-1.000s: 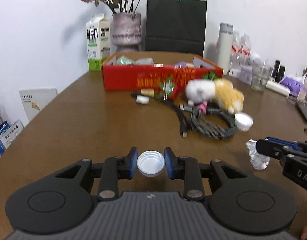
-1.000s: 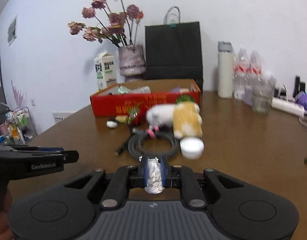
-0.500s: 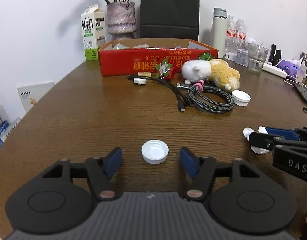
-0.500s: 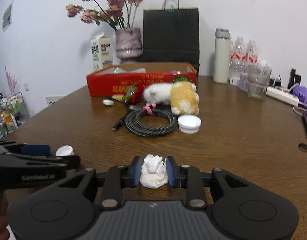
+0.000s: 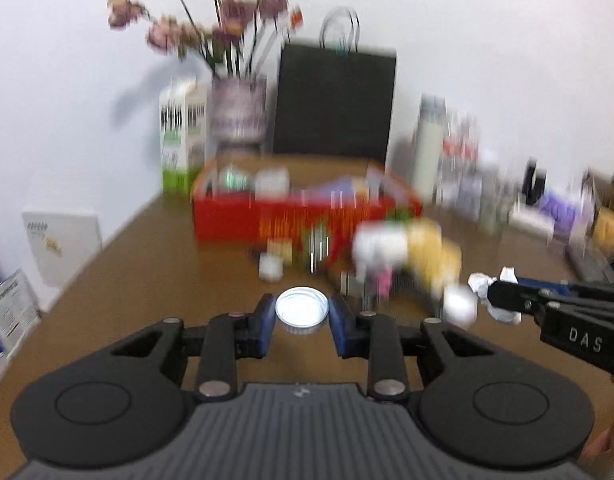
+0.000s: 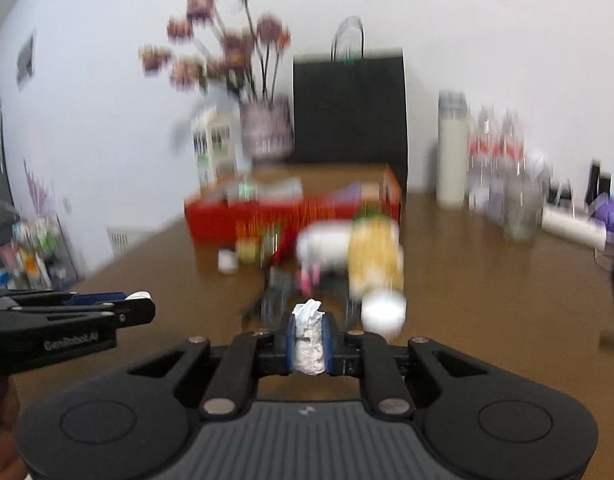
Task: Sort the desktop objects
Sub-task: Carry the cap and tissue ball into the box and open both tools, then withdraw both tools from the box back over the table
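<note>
Left claw [image 5: 302,320] has just closed on the cap [image 5: 302,311], right claw [image 6: 309,339] on the tissue [image 6: 308,336]; I'd carry both level to the far red box [image 5: 299,216].

The left gripper [image 5: 302,318] jaws have just been closing on the white cap [image 5: 302,309], the right gripper [image 6: 309,340] jaws on the paper wad [image 6: 308,334]; both are rising off the table [image 5: 147,280].

Office or meeting room: large brown table [image 5: 147,264] against a white wall. Behind the red box [image 5: 243,220]: milk carton [image 5: 183,136], flower vase [image 5: 238,116], black paper bag [image 5: 335,100]; right of it, water bottles [image 6: 495,160].
</note>
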